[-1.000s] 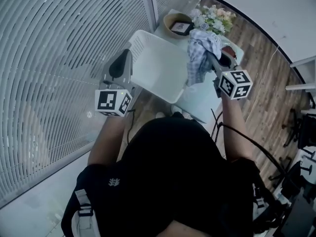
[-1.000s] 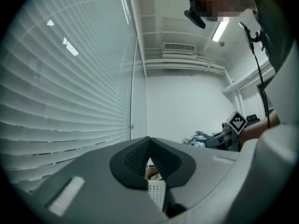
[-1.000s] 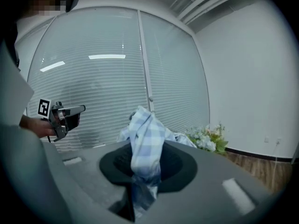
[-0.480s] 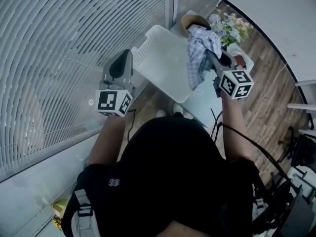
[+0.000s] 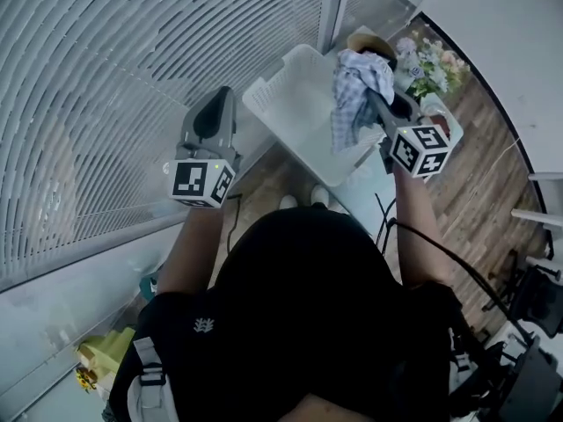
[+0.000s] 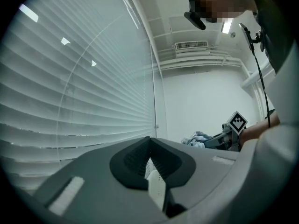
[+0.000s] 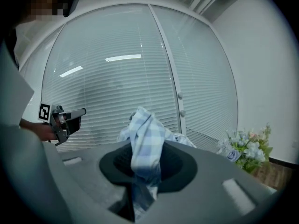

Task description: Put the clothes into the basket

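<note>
Right now our right tongs (image 5: 376,102) are clamped on a blue-and-white checked cloth (image 5: 354,104), which hangs bunched over the far right side of the white perforated plastic basket (image 5: 290,126) on the pale table (image 5: 362,183). Our left tongs (image 5: 215,105) are pressed together, gripping nothing, beside the basket's left corner.

Your right gripper (image 7: 145,171) has its jaws clamped on a pale blue-and-white checked cloth (image 7: 145,136). The cloth stands bunched upright above them. Your left gripper (image 7: 77,115), with its black-and-white marker cube, sits at far left, well apart from the cloth. White horizontal slatted blinds (image 7: 112,73) fill the background. A bunch of pale blue and white flowers (image 7: 246,148) sits at lower right.
</note>
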The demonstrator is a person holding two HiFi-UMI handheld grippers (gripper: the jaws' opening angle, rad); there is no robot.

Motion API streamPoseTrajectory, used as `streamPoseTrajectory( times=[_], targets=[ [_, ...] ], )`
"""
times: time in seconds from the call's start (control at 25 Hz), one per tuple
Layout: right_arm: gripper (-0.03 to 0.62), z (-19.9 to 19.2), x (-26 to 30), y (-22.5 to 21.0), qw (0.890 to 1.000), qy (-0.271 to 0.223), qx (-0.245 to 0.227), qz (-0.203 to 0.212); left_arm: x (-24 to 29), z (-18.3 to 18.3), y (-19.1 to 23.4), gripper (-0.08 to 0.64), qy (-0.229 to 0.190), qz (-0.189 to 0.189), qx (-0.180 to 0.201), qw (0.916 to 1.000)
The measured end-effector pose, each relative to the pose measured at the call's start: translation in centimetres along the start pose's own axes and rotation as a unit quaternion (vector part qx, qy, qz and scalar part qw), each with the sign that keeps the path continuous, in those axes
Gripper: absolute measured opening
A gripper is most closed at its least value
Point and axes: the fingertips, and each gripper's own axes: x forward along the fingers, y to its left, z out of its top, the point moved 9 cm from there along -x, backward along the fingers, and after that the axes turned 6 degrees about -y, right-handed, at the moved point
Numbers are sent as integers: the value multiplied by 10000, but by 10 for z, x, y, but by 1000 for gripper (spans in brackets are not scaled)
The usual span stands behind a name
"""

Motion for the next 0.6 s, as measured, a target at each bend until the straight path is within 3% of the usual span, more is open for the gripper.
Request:
streamPoseTrajectory(
  times=[0.6],
  targets=[
    [94,4,40,32,9979,94,-145,619,-33,3,16,6,39,444,168,9989]
  ],
)
